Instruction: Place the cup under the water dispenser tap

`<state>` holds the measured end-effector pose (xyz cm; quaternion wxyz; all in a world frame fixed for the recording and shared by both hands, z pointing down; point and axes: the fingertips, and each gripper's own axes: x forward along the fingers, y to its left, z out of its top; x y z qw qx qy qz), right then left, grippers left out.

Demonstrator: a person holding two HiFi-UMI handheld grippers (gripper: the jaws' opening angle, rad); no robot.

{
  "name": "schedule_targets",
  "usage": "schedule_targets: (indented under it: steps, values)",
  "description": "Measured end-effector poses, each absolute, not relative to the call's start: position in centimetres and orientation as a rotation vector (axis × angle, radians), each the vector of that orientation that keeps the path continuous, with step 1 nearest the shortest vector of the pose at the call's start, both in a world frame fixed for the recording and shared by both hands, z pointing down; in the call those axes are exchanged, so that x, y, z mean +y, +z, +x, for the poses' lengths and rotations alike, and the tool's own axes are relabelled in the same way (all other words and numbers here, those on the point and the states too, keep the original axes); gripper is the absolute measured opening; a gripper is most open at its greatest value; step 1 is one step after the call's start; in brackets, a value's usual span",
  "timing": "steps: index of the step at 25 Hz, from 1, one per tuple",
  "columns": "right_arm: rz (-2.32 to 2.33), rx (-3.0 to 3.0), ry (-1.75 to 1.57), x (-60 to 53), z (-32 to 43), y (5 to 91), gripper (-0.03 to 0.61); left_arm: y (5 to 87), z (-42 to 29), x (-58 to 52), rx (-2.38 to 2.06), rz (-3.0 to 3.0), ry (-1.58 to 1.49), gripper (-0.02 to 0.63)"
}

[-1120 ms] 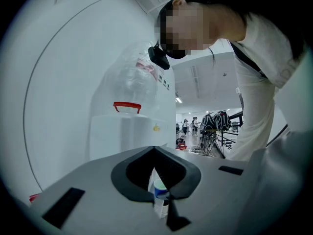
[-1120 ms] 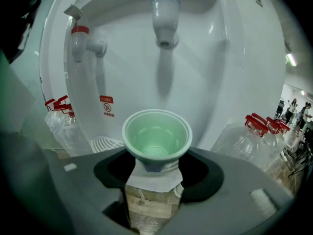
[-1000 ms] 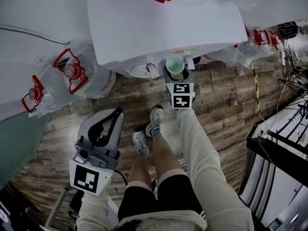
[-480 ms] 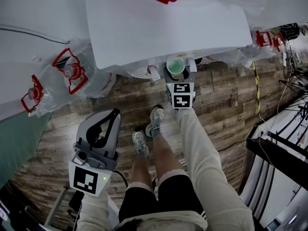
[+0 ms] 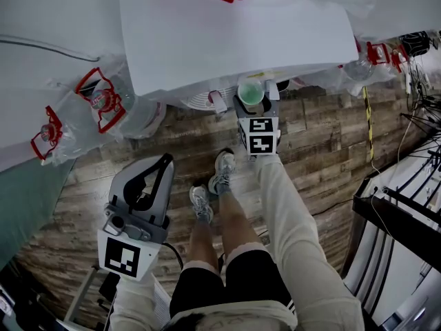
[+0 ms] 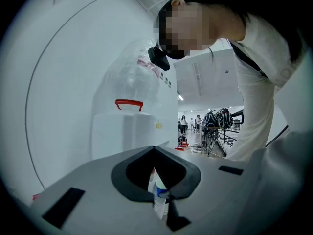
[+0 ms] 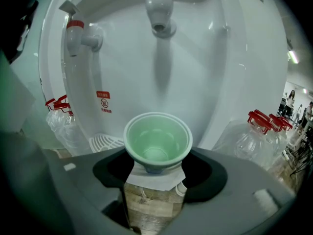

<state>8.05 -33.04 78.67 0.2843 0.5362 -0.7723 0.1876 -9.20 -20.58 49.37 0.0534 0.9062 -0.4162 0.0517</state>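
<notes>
Green cup (image 7: 156,140) hangs below the tap (image 7: 160,13), low walls in right claw (image 7: 155,173), which just eased wider, probably gripping. Light, crushable: hold gently. Left claw (image 5: 164,161) together, empty.

The cup (image 7: 156,140) is showing pale mint green, the dispenser (image 7: 234,82) plain white. The floor (image 5: 324,150) is showing grey-brown wood-grain planks.

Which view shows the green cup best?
The right gripper view: the cup sits large in the centre, its empty inside visible, below the tap. The head view shows it only small, from above. In the left gripper view I cannot make it out.
</notes>
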Motion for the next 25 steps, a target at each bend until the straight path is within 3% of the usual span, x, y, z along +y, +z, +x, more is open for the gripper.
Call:
schedule_targets:
  steps: [25]
  values:
    - [1.443,-2.098,0.521,-33.0,7.8,78.3,0.310,49.2,-8.8,-19.0,-1.253,2.761,0.173,0.005]
